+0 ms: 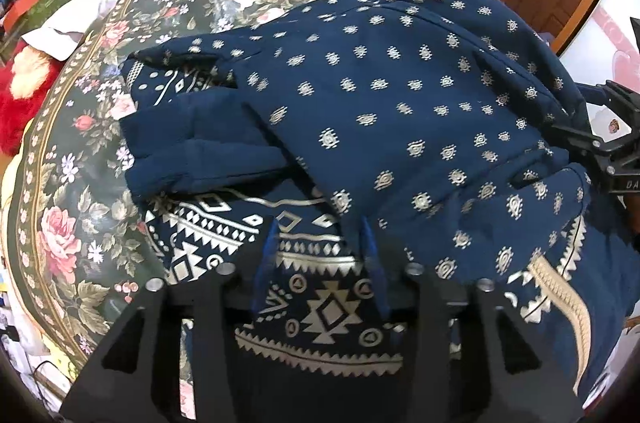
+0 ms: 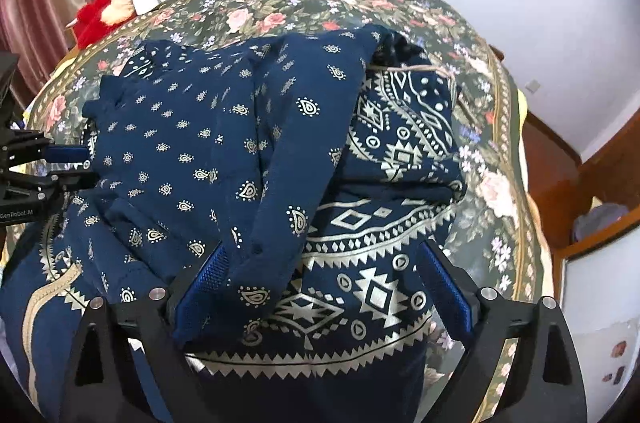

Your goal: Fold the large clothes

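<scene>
Garment: the navy dress [image 2: 224, 151] lies in a loose, half-folded heap on the middle of the bed [image 2: 492, 151], its near end hanging over the near edge towards me.
Left tongs: my left gripper [image 1: 320, 255] stands partly open above the banded hem; nothing is pinched between the blue pads.
Right tongs: my right gripper [image 2: 320, 287] gapes wide, a limp sleeve [image 2: 276, 231] and the border lying loose between the fingers, untouched by either pad.
Step in hand: as I judge it, a fold has been laid and let go, and the next pinch must be chosen.
Doing it well: I would flatten the sleeve inside the outline first, then take both near corners level, so the fold lands square rather than skewed.
Cloth: thin, soft, drapey weave; it rumples readily and will slide on itself.
Print: small cream teardrop motifs over the body, dense zigzag and diamond bands along the border [image 1: 324, 319].
Bedcover: smooth floral sheet, roses on dark green, with a patterned edge strip.
</scene>
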`<state>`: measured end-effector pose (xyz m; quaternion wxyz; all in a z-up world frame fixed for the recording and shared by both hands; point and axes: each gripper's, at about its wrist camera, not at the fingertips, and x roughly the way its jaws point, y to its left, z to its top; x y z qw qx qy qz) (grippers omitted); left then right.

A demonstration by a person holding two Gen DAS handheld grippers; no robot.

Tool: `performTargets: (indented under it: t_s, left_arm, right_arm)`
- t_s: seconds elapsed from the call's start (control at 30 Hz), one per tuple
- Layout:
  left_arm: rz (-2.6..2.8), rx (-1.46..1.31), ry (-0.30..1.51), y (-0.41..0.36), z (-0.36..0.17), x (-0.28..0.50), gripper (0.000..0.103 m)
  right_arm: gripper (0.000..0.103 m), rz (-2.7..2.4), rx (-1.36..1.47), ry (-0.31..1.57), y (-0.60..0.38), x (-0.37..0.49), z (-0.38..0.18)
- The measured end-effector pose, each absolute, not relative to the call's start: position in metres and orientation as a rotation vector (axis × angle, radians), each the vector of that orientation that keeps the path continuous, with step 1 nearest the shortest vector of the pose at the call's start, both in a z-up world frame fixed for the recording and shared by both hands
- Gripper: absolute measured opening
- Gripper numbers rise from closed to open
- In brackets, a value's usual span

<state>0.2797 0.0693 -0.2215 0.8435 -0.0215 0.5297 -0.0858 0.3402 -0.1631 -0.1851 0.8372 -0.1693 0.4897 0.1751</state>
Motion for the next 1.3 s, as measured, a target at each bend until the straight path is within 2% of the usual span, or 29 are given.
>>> performTargets:
  t_s: [0.27, 0.37, 0.53, 0.7, 0.97, 1.07, 1.17, 1.23, 1.27, 1.3]
  left_arm:
    - [-0.11, -0.066, 1.077, 0.115, -0.193, 0.288, 0.047]
    - [-0.027, -0.114, 1.044, 0.145, -0.183, 0.304, 0.054]
    - [0.067, -0.248, 1.07, 0.192, -0.194, 0.342, 0.054]
    - [0.072, -0.391, 1.13, 0.217, -0.224, 0.379, 0.054]
    - [0.048, -0.449, 1.143, 0.225, -0.255, 0.415, 0.054]
    - [0.023, -0.455, 1.137, 0.223, -0.261, 0.425, 0.054]
    - [0.017, -0.443, 1.135, 0.219, -0.264, 0.436, 0.054]
    - [0.02, -0.426, 1.138, 0.216, -0.266, 0.442, 0.054]
    - [0.027, -0.409, 1.139, 0.213, -0.266, 0.445, 0.053]
    - [0.033, -0.389, 1.14, 0.211, -0.266, 0.447, 0.047]
  right_arm:
    - [0.093, 0.407, -0.188, 1.035, -0.186, 0.361, -0.151]
    - [0.093, 0.396, -0.108, 1.012, -0.199, 0.378, -0.138]
    - [0.094, 0.373, 0.009, 1.025, -0.217, 0.421, -0.135]
    - [0.094, 0.359, 0.092, 1.095, -0.229, 0.47, -0.157]
    - [0.094, 0.298, 0.241, 1.212, -0.253, 0.544, -0.217]
    - [0.093, 0.309, 0.278, 1.203, -0.254, 0.558, -0.226]
    - [0.079, 0.336, 0.263, 1.179, -0.246, 0.565, -0.225]
    - [0.063, 0.355, 0.252, 1.184, -0.236, 0.567, -0.228]
    - [0.06, 0.352, 0.232, 1.185, -0.231, 0.567, -0.23]
    - [0.052, 0.34, 0.198, 1.181, -0.225, 0.567, -0.232]
